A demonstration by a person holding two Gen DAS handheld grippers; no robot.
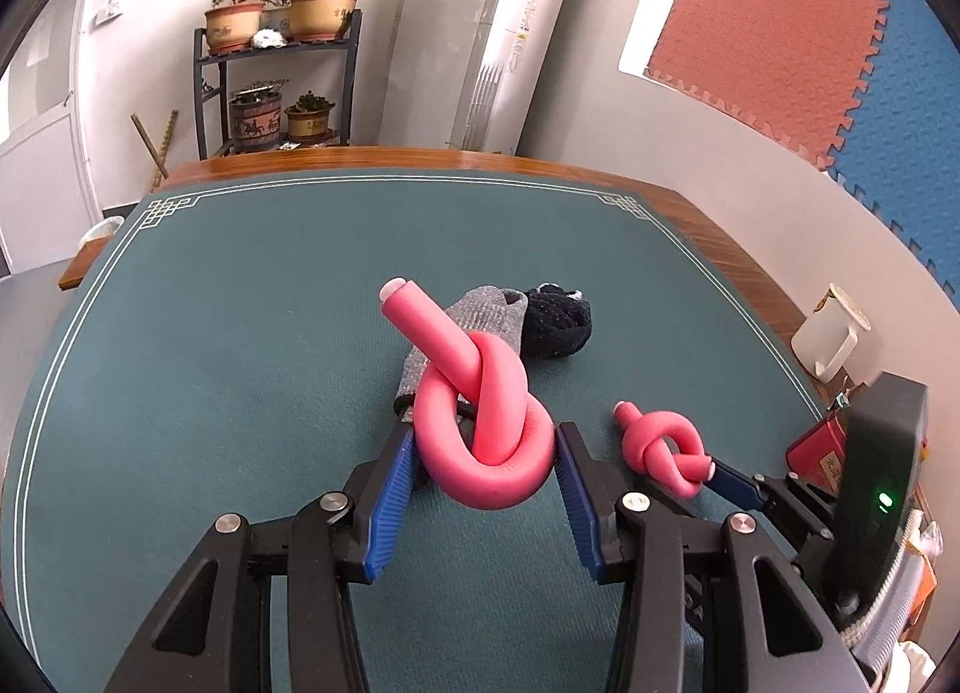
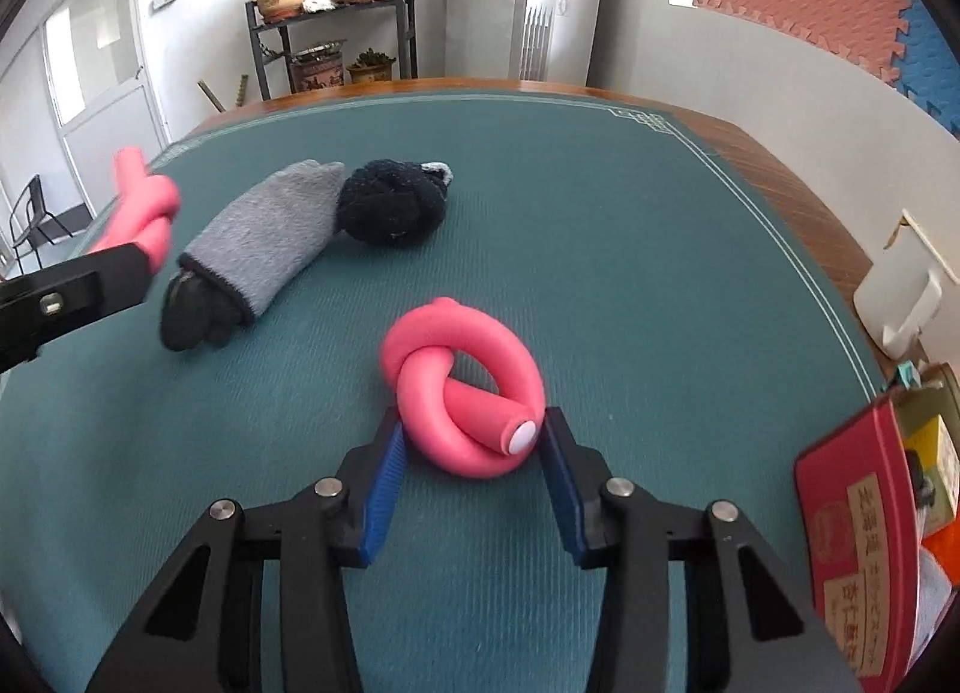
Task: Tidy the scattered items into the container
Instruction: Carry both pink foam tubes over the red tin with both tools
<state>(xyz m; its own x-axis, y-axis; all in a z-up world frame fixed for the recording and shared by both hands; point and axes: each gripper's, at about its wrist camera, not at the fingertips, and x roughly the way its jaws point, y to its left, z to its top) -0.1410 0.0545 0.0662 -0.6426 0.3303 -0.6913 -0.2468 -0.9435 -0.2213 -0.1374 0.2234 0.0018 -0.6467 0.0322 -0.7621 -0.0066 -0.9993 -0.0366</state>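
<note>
Now the left gripper (image 1: 485, 456) points forward and a bit down over the green mat (image 1: 240, 333). Its two blue pads (image 1: 390, 507) press on both sides of a big pink knot (image 1: 483, 417), and the knot's long end sticks up and away. From the right wrist view this knot looks lifted off the mat. Just behind it lie a gray sock (image 1: 480, 312) and a black sock ball (image 1: 555, 321), and these two touch each other on the mat. A dark bit pokes out of the gray sock's open end. The right gripper (image 2: 474, 444) is low near the mat and also points forward. Its blue pads (image 2: 384, 492) sit on each side of a second pink knot (image 2: 462, 387), close against it, so it seems to be holding it. This knot sits low, at the mat, to the right of the first one. At the table's right edge stands a white container (image 2: 900, 297). I cannot tell what is in it. Near it, closer to the camera, is a red box (image 2: 858, 543) with writing on it.
</note>
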